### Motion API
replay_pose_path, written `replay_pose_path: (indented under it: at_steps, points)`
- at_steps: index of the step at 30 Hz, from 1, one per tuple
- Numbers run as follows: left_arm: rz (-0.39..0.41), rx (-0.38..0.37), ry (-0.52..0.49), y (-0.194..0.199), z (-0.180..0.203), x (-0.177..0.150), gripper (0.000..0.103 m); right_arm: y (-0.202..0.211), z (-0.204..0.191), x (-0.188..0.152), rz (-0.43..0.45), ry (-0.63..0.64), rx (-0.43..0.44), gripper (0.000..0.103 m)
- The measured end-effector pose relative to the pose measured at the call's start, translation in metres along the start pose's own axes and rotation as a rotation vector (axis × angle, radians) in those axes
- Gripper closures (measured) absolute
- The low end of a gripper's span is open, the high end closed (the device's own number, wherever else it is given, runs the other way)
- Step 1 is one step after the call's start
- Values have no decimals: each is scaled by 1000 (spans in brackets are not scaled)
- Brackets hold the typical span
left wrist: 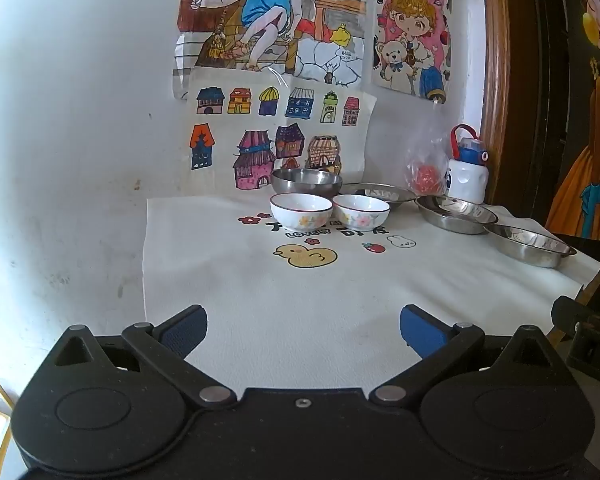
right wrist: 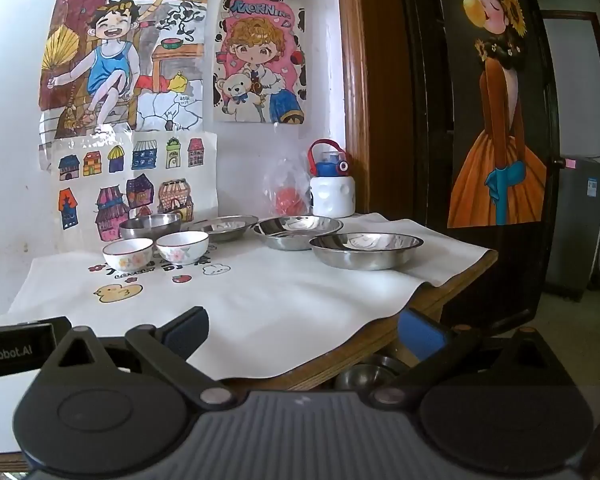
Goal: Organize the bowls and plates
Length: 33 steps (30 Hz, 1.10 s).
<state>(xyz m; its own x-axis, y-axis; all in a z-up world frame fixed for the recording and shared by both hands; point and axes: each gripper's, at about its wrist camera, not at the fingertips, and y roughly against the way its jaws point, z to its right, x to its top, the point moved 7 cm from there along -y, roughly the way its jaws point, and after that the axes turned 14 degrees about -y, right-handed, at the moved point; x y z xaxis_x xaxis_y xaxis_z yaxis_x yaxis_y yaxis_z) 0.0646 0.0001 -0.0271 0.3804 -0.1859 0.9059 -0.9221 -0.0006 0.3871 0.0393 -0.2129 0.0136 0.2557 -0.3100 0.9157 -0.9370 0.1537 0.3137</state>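
Both tools are found unloaded. The left gripper (left wrist: pixel 303 330) is held with its blue-padded fingers spread wide apart, nothing between them; the right gripper (right wrist: pixel 304 334) is likewise spread and empty. Both are held low over the near part of the white printed tablecloth (left wrist: pixel 260 320), well short of the dishes.

The crockery is grouped at the far side of the table, against the wall. Two white ceramic bowls with floral print are recorded side by side: the left floral bowl (left wrist: pixel 301 211) and the right floral bowl (left wrist: pixel 361 210), close together but not seen to touch. A deep stainless steel bowl (left wrist: pixel 306 181) stands directly behind them. Three shallow stainless steel plates run in a row toward the table's right edge: the far plate (right wrist: pixel 225 227), the middle plate (right wrist: pixel 298 232) and the near plate (right wrist: pixel 366 250).

The floral bowls lie straight ahead of the left gripper; the steel plates lie ahead of the right gripper, the near plate closest. It is judged that nothing has yet been stacked, and that each tool would best be assigned the group on its own side.
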Motion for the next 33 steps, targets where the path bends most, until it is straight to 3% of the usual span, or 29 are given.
replay_pose_path:
  at_steps: [33]
  points:
    - [1, 2, -3, 0, 0, 0, 1, 1, -3, 0, 2, 1, 1, 0]
